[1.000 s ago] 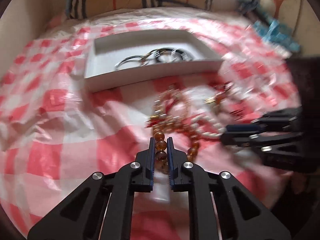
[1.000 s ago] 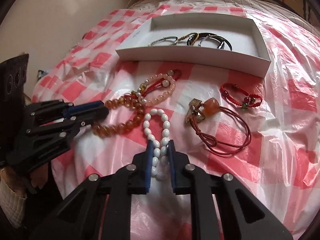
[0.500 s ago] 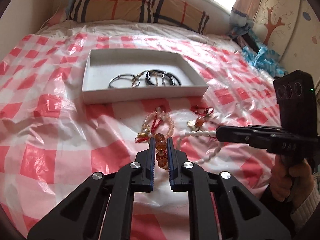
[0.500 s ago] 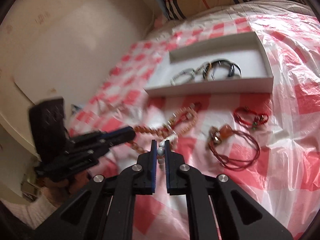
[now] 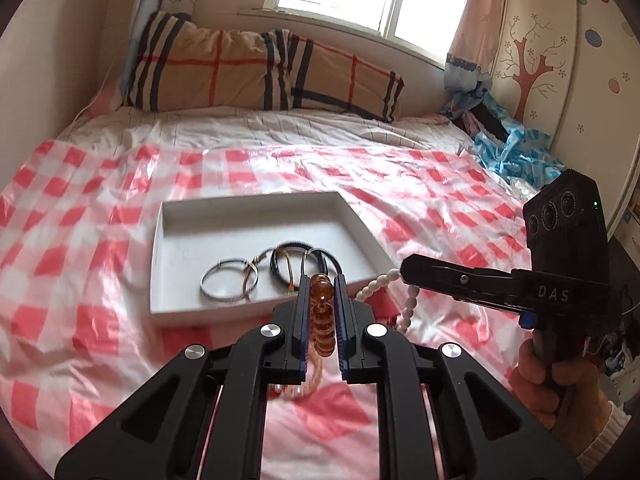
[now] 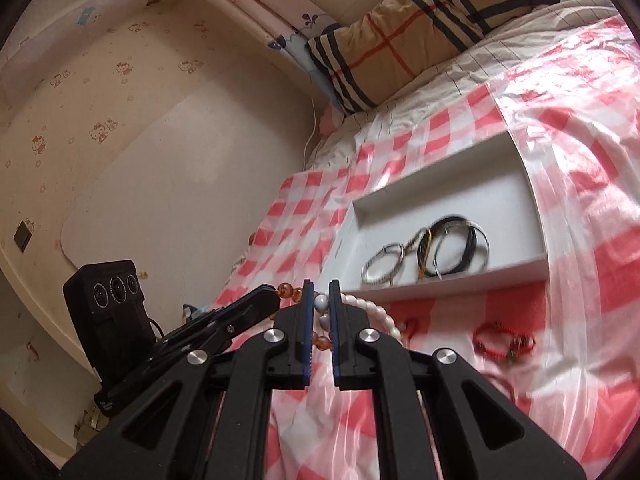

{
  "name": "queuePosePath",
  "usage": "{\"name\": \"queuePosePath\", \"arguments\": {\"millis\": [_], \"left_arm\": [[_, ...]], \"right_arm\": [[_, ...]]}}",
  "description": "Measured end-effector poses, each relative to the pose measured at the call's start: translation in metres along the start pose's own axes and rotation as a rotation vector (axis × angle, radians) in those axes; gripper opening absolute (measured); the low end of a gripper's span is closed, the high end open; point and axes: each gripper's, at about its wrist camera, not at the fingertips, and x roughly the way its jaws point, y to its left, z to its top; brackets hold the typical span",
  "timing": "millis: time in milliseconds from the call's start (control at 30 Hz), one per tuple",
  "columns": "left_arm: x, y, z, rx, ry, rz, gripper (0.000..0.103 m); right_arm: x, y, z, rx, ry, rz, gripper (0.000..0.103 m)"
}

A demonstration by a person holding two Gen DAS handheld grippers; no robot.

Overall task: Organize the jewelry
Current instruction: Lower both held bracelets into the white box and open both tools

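Observation:
My left gripper (image 5: 321,284) is shut on an amber bead bracelet (image 5: 322,320) that hangs lifted off the bed. My right gripper (image 6: 321,292) is shut on a white bead bracelet (image 6: 376,310); it also shows in the left wrist view (image 5: 374,286), hanging from the right gripper (image 5: 404,270). A white tray (image 5: 176,232) lies on the checked sheet and holds several bangles (image 5: 228,286). The tray (image 6: 516,266) and bangles (image 6: 440,252) also show in the right wrist view. The left gripper (image 6: 276,294) is just left of my right fingers.
A red cord bracelet (image 6: 504,344) lies on the red-and-white checked plastic sheet (image 5: 80,280) in front of the tray. A striped pillow (image 5: 256,72) is at the head of the bed. Blue cloth (image 5: 516,152) is piled at the right.
Both grippers have lifted their bracelets off the sheet and risen, so the views now tilt up toward the tray and the pillow.

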Motion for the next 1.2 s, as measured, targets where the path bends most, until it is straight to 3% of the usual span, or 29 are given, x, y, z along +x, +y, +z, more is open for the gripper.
{"name": "queuePosePath", "arguments": {"millis": [300, 533, 600, 633, 667, 700, 967, 1200], "left_arm": [[0.04, 0.005, 0.028, -0.018, -0.011, 0.002, 0.01], [0.057, 0.006, 0.038, -0.024, -0.023, 0.016, 0.01], [0.063, 0.008, 0.04, -0.032, -0.03, 0.038, 0.01], [0.068, 0.01, 0.04, -0.042, -0.033, 0.064, 0.011], [0.072, 0.013, 0.04, -0.053, -0.03, 0.08, 0.011], [0.076, 0.016, 0.039, -0.063, -0.023, 0.097, 0.011], [0.087, 0.035, 0.021, -0.07, 0.053, 0.175, 0.012], [0.07, 0.033, 0.011, 0.01, 0.122, 0.141, 0.015]], "right_arm": [[0.032, -0.006, 0.042, -0.007, -0.043, 0.011, 0.008], [0.052, -0.02, 0.051, 0.003, -0.037, -0.014, 0.008], [0.056, -0.028, 0.052, 0.006, -0.041, -0.065, 0.012], [0.056, -0.032, 0.052, 0.016, -0.043, -0.087, 0.021], [0.056, -0.039, 0.051, 0.038, -0.047, -0.105, 0.039], [0.054, -0.044, 0.05, 0.054, -0.053, -0.121, 0.044], [0.036, -0.056, 0.054, 0.066, -0.061, -0.246, 0.05], [0.022, -0.059, 0.03, -0.005, 0.121, -0.458, 0.053]]}}
